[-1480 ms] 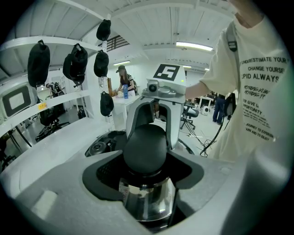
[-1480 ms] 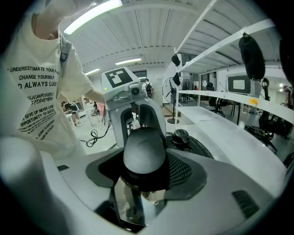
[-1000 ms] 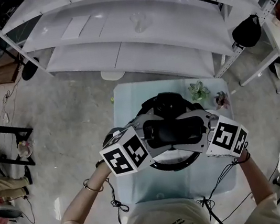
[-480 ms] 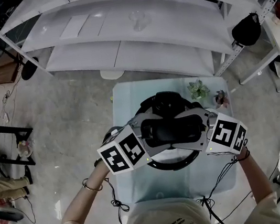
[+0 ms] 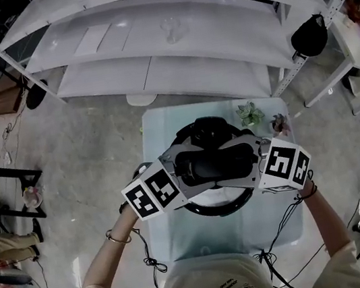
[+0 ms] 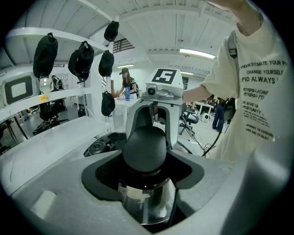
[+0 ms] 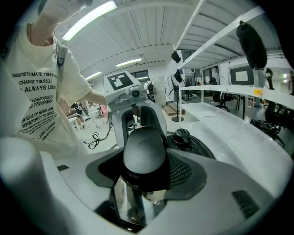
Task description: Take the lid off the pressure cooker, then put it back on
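The pressure cooker (image 5: 212, 204) stands on a small pale table (image 5: 158, 128), its black lid (image 5: 206, 128) on top. A wide black handle (image 5: 212, 163) runs across the lid. My left gripper (image 5: 180, 175) is shut on the handle's left end and my right gripper (image 5: 258, 159) on its right end. In the left gripper view the rounded handle end (image 6: 144, 148) fills the gap between the jaws, with shiny steel (image 6: 146, 197) below. The right gripper view shows the other handle end (image 7: 144, 153) held the same way, with the lid's valve knob (image 7: 182, 135) behind. Whether the lid is lifted off the pot is hidden.
Two small potted plants (image 5: 251, 115) (image 5: 279, 126) stand at the table's far right corner. Long white shelves (image 5: 170, 46) run behind the table, with black caps (image 5: 309, 37) hanging at the right. Cables (image 5: 148, 261) trail off the table's near edge by the person's arms.
The head view has drifted a little, so everything sits slightly higher in it. Both grippers keep the same hold on the lid handle.
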